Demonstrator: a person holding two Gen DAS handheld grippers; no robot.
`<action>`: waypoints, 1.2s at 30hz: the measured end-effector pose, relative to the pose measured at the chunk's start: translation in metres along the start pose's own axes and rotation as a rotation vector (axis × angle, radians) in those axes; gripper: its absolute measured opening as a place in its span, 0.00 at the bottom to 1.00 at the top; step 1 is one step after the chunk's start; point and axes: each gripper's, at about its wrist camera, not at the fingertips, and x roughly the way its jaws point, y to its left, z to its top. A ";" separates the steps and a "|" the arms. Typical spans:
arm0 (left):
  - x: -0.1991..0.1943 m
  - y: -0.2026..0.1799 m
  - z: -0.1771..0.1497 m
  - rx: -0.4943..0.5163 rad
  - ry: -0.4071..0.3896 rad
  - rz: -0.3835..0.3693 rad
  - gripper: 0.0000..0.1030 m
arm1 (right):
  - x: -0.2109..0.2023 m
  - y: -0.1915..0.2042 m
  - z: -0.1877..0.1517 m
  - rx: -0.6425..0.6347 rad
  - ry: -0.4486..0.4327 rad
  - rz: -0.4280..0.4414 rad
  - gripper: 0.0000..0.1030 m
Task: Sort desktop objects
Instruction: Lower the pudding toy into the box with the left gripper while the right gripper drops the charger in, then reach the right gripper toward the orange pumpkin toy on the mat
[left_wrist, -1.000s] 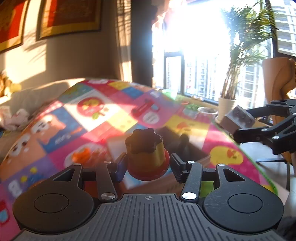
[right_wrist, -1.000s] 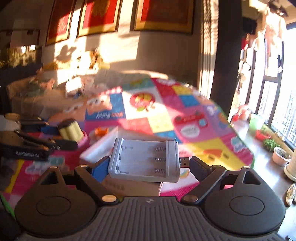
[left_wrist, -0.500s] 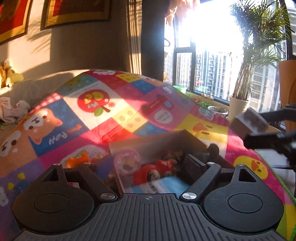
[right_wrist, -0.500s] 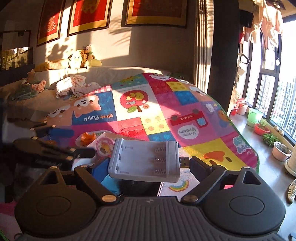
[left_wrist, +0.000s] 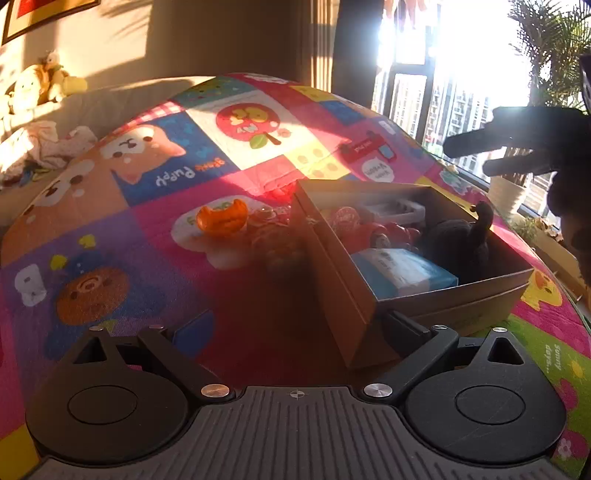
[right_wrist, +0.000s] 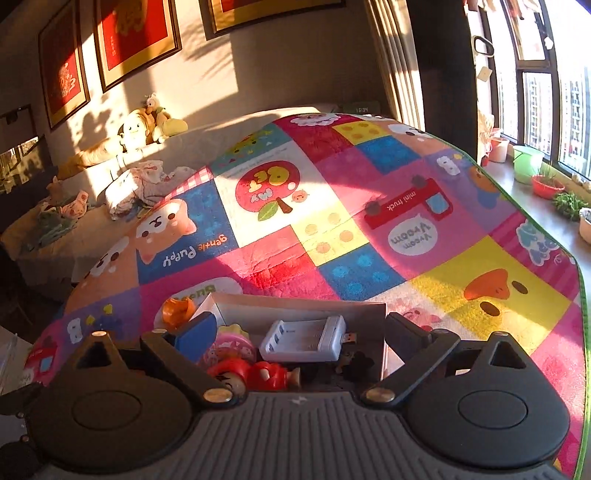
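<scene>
A brown cardboard box (left_wrist: 436, 295) sits on the colourful play mat. Inside it lie a white battery charger (right_wrist: 306, 339), a red toy figure (right_wrist: 255, 373), a blue packet (left_wrist: 402, 271), a pink round item (right_wrist: 231, 347) and a black object (left_wrist: 461, 243). An orange hair clip (left_wrist: 221, 219) lies on the mat left of the box, next to a blurred round item (left_wrist: 277, 240). My left gripper (left_wrist: 295, 328) is open and empty, low before the box's near-left corner. My right gripper (right_wrist: 295, 328) is open and empty above the box; it shows as a dark shape in the left wrist view (left_wrist: 517, 144).
The play mat (right_wrist: 369, 229) covers a raised surface with a green border at the right. A sofa with plush toys (right_wrist: 147, 125) and clothes (right_wrist: 140, 184) stands behind. A window sill with plant pots (right_wrist: 546, 184) runs along the right.
My left gripper let go of the yellow-and-red knob toy and pulled back and left. My right gripper opened and dropped the white battery charger into the box.
</scene>
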 end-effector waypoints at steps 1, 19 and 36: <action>0.002 0.002 0.000 -0.009 -0.001 -0.004 0.98 | -0.007 0.000 -0.006 -0.019 -0.012 -0.004 0.95; 0.007 0.030 0.015 -0.103 -0.044 0.051 0.98 | -0.006 0.054 -0.101 -0.407 0.087 -0.086 1.00; 0.097 0.031 0.045 -0.057 0.066 -0.024 0.80 | -0.047 -0.006 -0.071 -0.235 0.002 -0.183 0.98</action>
